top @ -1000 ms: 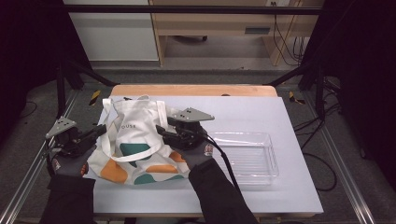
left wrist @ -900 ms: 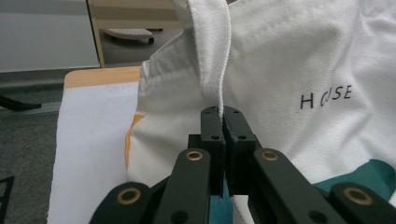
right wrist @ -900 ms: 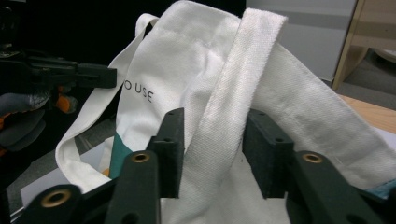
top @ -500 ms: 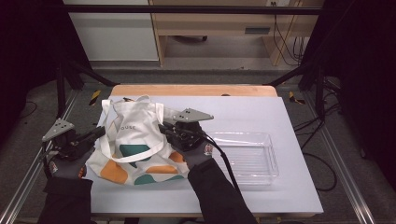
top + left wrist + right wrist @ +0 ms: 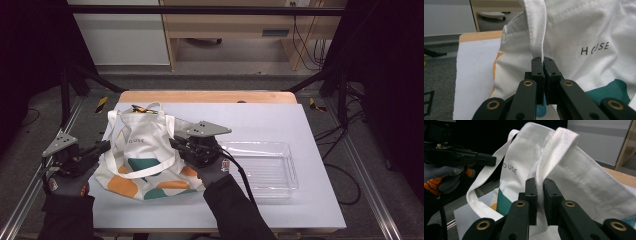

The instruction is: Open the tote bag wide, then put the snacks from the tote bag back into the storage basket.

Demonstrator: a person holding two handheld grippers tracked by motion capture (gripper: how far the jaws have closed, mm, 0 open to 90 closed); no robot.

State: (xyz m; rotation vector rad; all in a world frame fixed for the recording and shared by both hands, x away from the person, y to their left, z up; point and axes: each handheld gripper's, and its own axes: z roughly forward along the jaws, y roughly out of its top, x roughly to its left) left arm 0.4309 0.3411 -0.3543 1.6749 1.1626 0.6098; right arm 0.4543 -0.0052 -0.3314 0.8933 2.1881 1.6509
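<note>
A white tote bag (image 5: 145, 150) with orange and teal shapes and black "HOUSE" lettering lies on the left half of the table. My left gripper (image 5: 106, 146) is at the bag's left edge; in the left gripper view it (image 5: 543, 62) is shut on a white seam or strap of the bag (image 5: 574, 30). My right gripper (image 5: 175, 142) is at the bag's right edge, and the right gripper view has it (image 5: 540, 192) shut on a thick white strap (image 5: 559, 142). Between the two grippers the bag's top is held raised.
A clear plastic tray (image 5: 285, 172) sits on the white table mat (image 5: 260, 120) just right of my right hand. A small yellow-and-black object (image 5: 142, 107) lies behind the bag. A wooden strip (image 5: 210, 96) runs along the table's far edge. The left gripper (image 5: 486, 160) shows in the right gripper view.
My left gripper has drifted slightly left and toward the person, still holding the bag's edge. The right gripper has hardly moved.
</note>
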